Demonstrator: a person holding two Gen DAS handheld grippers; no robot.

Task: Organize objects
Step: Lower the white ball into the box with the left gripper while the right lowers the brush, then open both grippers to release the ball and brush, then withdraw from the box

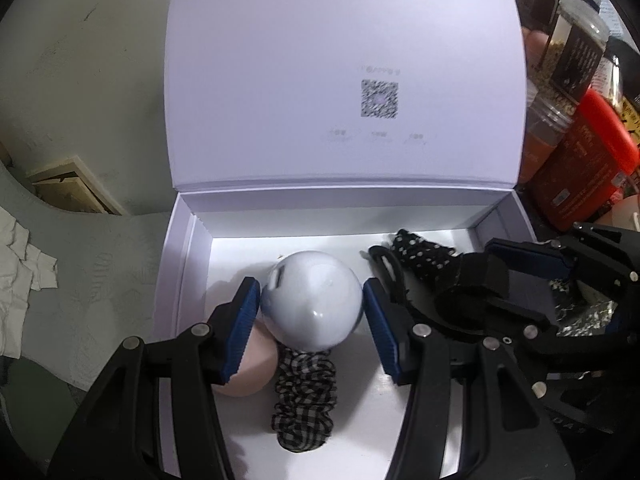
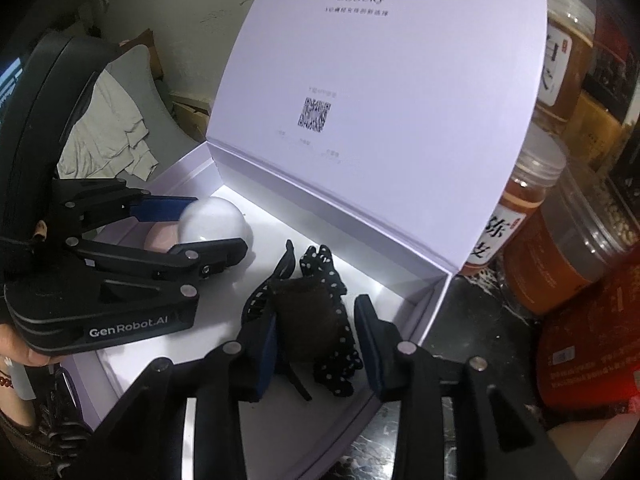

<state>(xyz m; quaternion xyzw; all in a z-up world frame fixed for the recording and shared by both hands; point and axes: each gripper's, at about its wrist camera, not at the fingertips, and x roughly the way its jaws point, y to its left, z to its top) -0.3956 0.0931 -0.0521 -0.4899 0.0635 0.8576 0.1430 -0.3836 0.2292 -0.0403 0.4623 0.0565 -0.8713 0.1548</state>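
Left tool [image 1: 312,322] straddles white ball [image 1: 316,300] inside open box [image 1: 188,240].

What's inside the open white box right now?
Inside the white cardboard box: a glossy white ball, a pink round object partly hidden under it, a checked scrunchie, a polka-dot black scrunchie and a black hair clip.

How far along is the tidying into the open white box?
Already lying in the open white cardboard box: a black-and-white checked fabric scrunchie, a pale pink round object and a black polka-dot fabric piece. In hand: the left gripper holds a glossy white ball inside the box; the right gripper straddles a dark brown fuzzy object, pads apart. Left: releasing the ball, closing the lid.
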